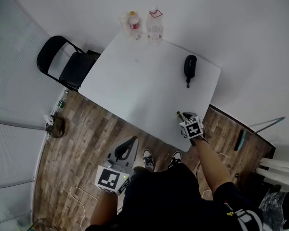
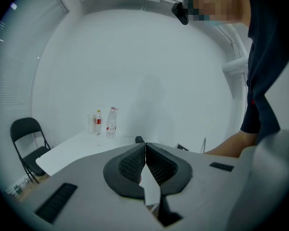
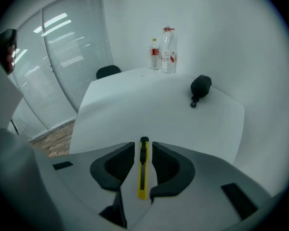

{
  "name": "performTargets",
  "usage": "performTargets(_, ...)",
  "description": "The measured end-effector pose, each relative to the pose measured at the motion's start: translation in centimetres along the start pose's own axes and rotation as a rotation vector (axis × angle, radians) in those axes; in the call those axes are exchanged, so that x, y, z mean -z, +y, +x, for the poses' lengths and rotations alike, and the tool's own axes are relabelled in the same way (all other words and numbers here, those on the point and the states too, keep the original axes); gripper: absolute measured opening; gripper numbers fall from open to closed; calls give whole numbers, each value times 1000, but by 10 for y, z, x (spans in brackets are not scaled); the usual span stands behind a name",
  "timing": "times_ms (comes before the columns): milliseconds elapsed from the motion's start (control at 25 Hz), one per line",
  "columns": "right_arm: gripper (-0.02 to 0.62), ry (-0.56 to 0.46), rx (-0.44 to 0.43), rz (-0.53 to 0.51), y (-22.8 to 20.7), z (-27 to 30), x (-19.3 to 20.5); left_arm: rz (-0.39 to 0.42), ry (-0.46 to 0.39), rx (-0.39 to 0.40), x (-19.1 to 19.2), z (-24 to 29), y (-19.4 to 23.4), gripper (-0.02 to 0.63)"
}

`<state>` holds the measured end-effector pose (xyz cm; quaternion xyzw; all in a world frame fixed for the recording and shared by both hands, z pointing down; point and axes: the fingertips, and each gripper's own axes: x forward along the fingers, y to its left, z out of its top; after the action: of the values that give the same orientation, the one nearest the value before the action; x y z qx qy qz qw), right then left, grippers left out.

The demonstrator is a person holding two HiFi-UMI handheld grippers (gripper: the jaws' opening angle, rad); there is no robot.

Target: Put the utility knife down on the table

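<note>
The yellow utility knife (image 3: 143, 170) with its black slider facing up lies lengthwise between the jaws of my right gripper (image 3: 143, 148). A thin strip of light surface shows on each side of it, so the jaws stand slightly open around it. In the head view this gripper (image 1: 185, 116) is low over the white table (image 1: 144, 85) near its front right edge, and the knife tip (image 1: 179, 114) pokes out ahead of it. My left gripper (image 1: 129, 142) is shut and empty, held off the table over the wooden floor. Its jaws (image 2: 145, 147) meet at the tips.
A black case (image 1: 190, 66) lies at the table's right side. Two bottles (image 1: 154, 25) and a cup stand at the far edge. A black folding chair (image 1: 67, 64) stands left of the table, and walls close in behind and to the right.
</note>
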<state>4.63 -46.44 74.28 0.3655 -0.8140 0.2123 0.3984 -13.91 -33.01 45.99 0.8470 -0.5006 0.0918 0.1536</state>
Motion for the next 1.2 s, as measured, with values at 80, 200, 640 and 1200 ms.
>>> performTargets(80,115,-92,15,2,1,-23,-20,25,12,10,-3,0,-1,23)
performTargets(200,64,-247,30,31,2,-71,-53,41,-48,40,-18,4,-8,23)
performTargets(640,25,-618,39,34,14,-250,-108,136,-176,115,-83,21,-44,23)
performTargets(1200,22,-934,139,-125,33,-397,-136,178,-201,179,-103,41,-90,23)
